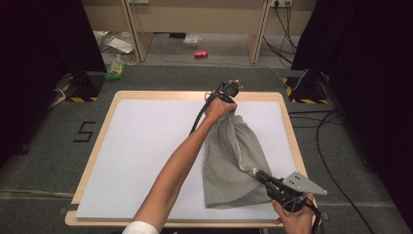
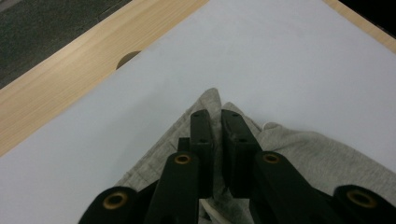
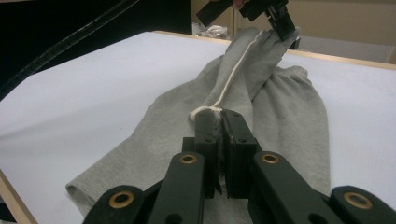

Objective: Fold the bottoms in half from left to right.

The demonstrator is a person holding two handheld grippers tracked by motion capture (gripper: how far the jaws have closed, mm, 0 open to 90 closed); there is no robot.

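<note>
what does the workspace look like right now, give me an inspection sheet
surface: wooden table covered by a white sheet, bare apart from the garment.
job's things: grey garment with a white drawstring, stretched between the two grippers; its lower part lies on the sheet.
clutter: nothing seen on the table.
grippers: left gripper at the far edge, shut on the garment's far end; right gripper near the front right corner, shut on cloth and drawstring.
cables: a black cable trails from the left gripper; more cables lie on the floor at right.
surroundings: grey carpet, red can, green packet, black curtains on both sides.
</note>
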